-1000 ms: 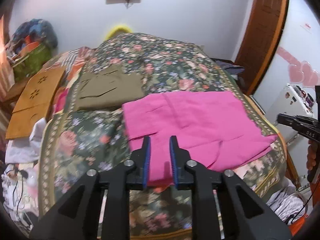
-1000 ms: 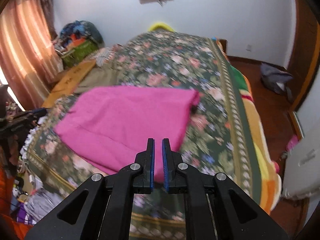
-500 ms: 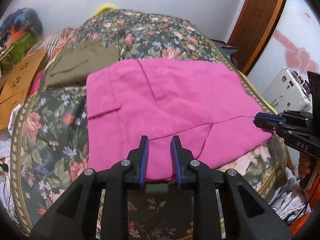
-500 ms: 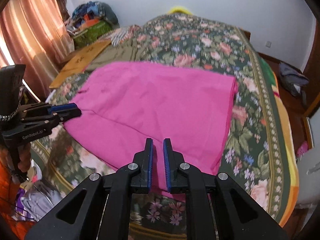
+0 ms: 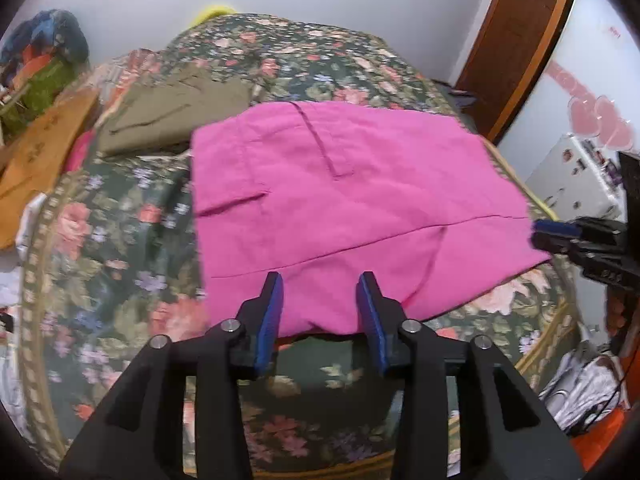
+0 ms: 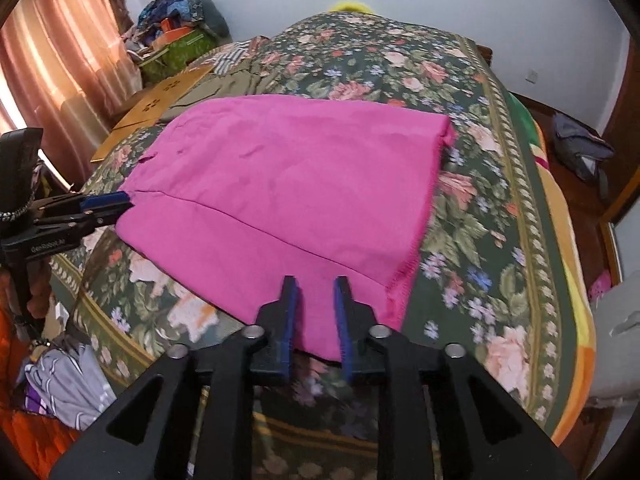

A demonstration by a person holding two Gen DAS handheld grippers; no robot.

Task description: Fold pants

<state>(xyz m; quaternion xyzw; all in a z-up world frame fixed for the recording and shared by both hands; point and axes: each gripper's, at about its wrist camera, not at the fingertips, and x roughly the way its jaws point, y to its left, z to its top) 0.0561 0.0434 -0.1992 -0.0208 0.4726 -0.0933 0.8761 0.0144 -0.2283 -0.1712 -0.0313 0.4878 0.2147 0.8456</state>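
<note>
Pink pants (image 5: 340, 196) lie folded flat on the floral bedspread (image 5: 120, 240), also in the right wrist view (image 6: 288, 176). My left gripper (image 5: 320, 280) is open, its blue pads on either side of the near hem at the pants' left side. My right gripper (image 6: 314, 280) is open too, its pads just over the near hem by the right corner. Each gripper shows in the other's view: the right one (image 5: 560, 236) and the left one (image 6: 104, 204).
Folded olive pants (image 5: 172, 108) lie behind the pink ones at the left. A brown cardboard board (image 5: 36, 152) rests at the bed's left edge. A clothes pile (image 6: 176, 40) stands by the curtain. A grey bag (image 6: 580, 148) lies on the floor.
Both grippers have opened and let go of the pink hem. The pants now lie flat on the bed. The grippers sit slightly back from the cloth.
</note>
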